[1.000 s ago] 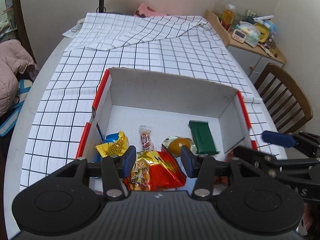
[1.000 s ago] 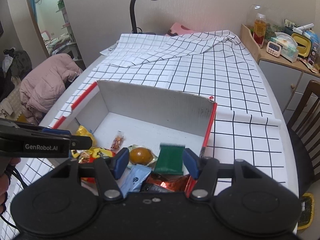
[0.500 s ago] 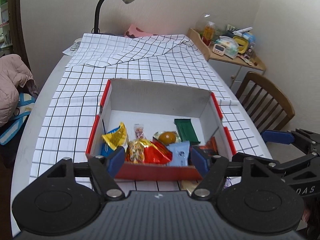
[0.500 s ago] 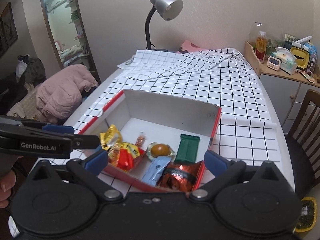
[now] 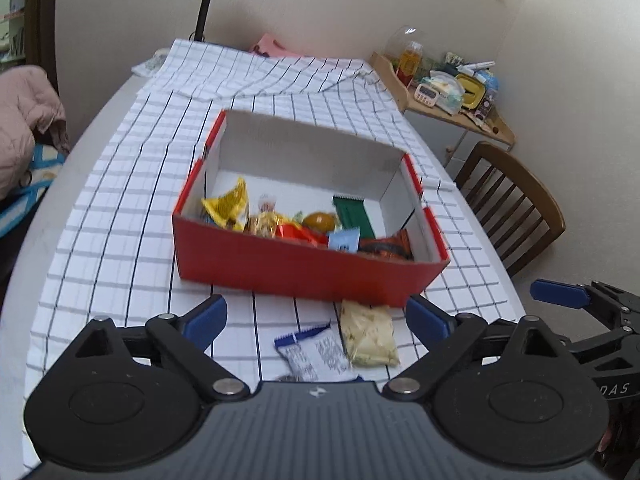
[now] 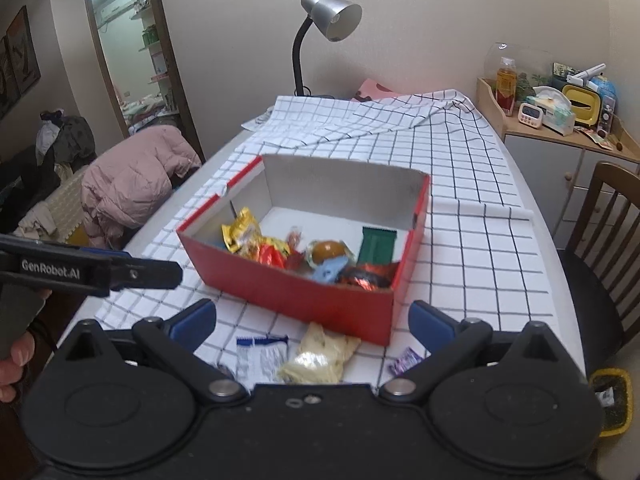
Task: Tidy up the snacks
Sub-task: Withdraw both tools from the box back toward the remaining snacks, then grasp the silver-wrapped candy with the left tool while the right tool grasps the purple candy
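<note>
A red cardboard box (image 5: 304,268) with a white inside stands on the checked tablecloth and holds several wrapped snacks; it also shows in the right wrist view (image 6: 296,292). In front of it lie a pale yellow packet (image 5: 370,334), a white and blue packet (image 5: 316,354) and, in the right wrist view, a small purple sweet (image 6: 406,361). My left gripper (image 5: 316,316) is open and empty, held back above the loose packets. My right gripper (image 6: 312,322) is open and empty, also short of the box.
A desk lamp (image 6: 320,36) stands at the table's far end. A wooden chair (image 5: 512,208) stands to the right, beside a cluttered sideboard (image 6: 560,120). A pink jacket (image 6: 132,184) lies to the left. The tablecloth (image 6: 460,160) is folded at the back.
Both grippers have drawn back from over the box and opened wide. The box's red front wall and the loose packets before it have come into view.
</note>
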`<state>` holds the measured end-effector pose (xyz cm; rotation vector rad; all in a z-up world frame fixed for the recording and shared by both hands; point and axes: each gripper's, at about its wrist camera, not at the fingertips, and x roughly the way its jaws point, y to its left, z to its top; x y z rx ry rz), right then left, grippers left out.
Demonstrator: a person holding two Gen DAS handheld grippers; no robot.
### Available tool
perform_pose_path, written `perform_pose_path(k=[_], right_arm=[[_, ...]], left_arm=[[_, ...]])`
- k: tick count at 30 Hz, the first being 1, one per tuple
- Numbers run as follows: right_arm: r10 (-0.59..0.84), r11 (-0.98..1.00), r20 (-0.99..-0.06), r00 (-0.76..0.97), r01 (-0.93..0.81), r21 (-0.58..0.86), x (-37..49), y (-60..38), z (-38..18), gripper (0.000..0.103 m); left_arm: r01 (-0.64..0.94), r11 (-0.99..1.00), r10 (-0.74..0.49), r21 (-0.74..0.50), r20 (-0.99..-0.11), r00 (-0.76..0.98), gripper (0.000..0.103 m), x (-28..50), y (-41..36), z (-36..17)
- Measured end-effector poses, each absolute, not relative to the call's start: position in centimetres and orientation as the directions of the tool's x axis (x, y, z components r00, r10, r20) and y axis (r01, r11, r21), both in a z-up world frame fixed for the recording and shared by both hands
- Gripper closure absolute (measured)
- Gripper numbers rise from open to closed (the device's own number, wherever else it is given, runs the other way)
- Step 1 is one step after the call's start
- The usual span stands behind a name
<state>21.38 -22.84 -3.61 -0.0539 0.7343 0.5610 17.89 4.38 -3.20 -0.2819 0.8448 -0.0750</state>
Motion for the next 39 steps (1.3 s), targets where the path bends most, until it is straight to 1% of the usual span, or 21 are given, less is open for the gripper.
perform_pose_path(k=[7,11,17,23,30,33,34,35,37,39], right_arm=[[0.416,0.875,-0.709,0.57,-0.463,0.142,21.4,-24.7,-8.1,0.0],[0.418,0.871,-0.74,0.527,-0.464,0.162,22.5,-25.6,-10.4,0.0],[0.411,0.872,-0.767,0.493,-0.459,0.172,24.9,-26.6,-12.9,0.001],[0.411,0.865,-0.792,0.452,-0.468,0.182,26.8,-26.8,-15.4,0.005],[0.406,0.858,-0.805,0.432,-0.483,0.174,29.0,-26.4,-16.8,0.008],[0.394,0.858,-0.813,0.429,-0.49,0.157,29.6,-26.0,-17.4,0.013],[0.391,0.857,-0.815,0.428,-0.492,0.153,29.8,-25.8,-17.6,0.015],[0.389,0.858,-0.817,0.426,-0.491,0.152,29.9,-25.7,-17.8,0.018],[0.387,0.858,-0.813,0.436,-0.493,0.144,30.0,-25.6,-17.8,0.019],[0.384,0.856,-0.812,0.439,-0.499,0.135,30.1,-25.4,-17.9,0.021]], left_arm=[[-0.115,0.958,-0.145,-0.262,-0.793,0.592,0.006,18.2,3.2,-7.6],[-0.158,0.956,-0.123,-0.246,-0.829,0.546,0.006,18.6,2.8,-9.4],[-0.188,0.964,-0.076,-0.186,-0.875,0.478,0.006,19.3,2.0,-11.7],[-0.204,0.965,-0.062,-0.167,-0.896,0.44,0.006,19.5,1.1,-13.4],[-0.212,0.965,-0.047,-0.153,-0.9,0.434,0.007,19.7,0.9,-14.2],[-0.235,0.96,-0.04,-0.152,-0.906,0.422,0.007,19.8,1.3,-14.7],[-0.242,0.958,-0.04,-0.154,-0.907,0.42,0.008,19.9,1.4,-14.9],[-0.248,0.956,-0.041,-0.157,-0.907,0.418,0.012,19.9,1.5,-15.0],[-0.254,0.954,-0.042,-0.16,-0.909,0.414,0.017,20.0,1.7,-15.2],[-0.253,0.954,-0.044,-0.161,-0.909,0.414,0.027,20.1,1.7,-15.4]])
